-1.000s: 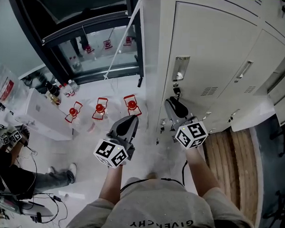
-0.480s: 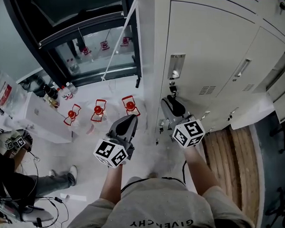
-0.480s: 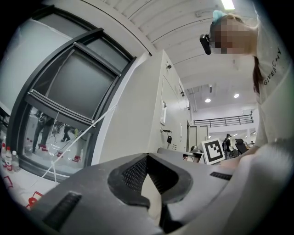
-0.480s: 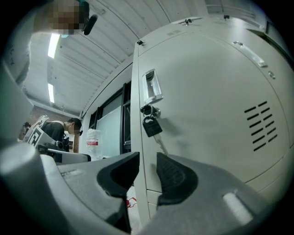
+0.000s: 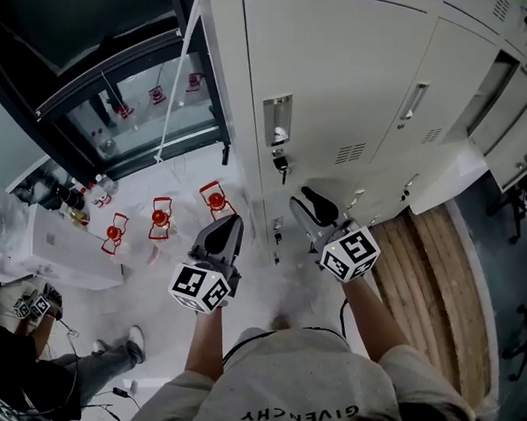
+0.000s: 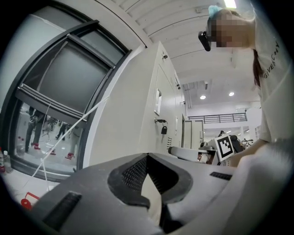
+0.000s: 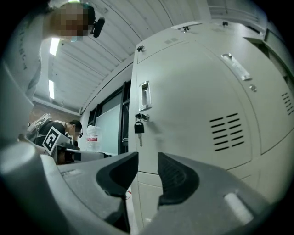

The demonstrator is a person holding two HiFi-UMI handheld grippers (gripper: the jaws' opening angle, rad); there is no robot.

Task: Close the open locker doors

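Note:
The beige lockers [image 5: 355, 70] fill the top right of the head view. The nearest door [image 7: 193, 101] is closed, with a recessed handle [image 5: 277, 119] and a key [image 5: 282, 167] hanging in its lock. Farther right a lower door [image 5: 446, 179] stands swung out, and another compartment [image 5: 496, 93] gapes dark. My right gripper [image 5: 305, 202] points level at the locker front just right of the key; its jaws have just been opening and stand apart with nothing between them [image 7: 148, 172]. My left gripper [image 5: 224, 232] hangs left of the lockers, its tips touching and empty [image 6: 148, 155].
A dark-framed window [image 5: 121, 97] is at the left, with red stands [image 5: 160, 217] on the pale floor below it. A white shelf with bottles [image 5: 65, 198] and a seated person [image 5: 34, 353] are at the lower left. Wooden flooring [image 5: 434, 280] runs before the lockers on the right.
The lockers have slid left in the head view. Both grippers now sit farther right along the row; the keyed lock lies left of the right gripper instead of straight ahead.

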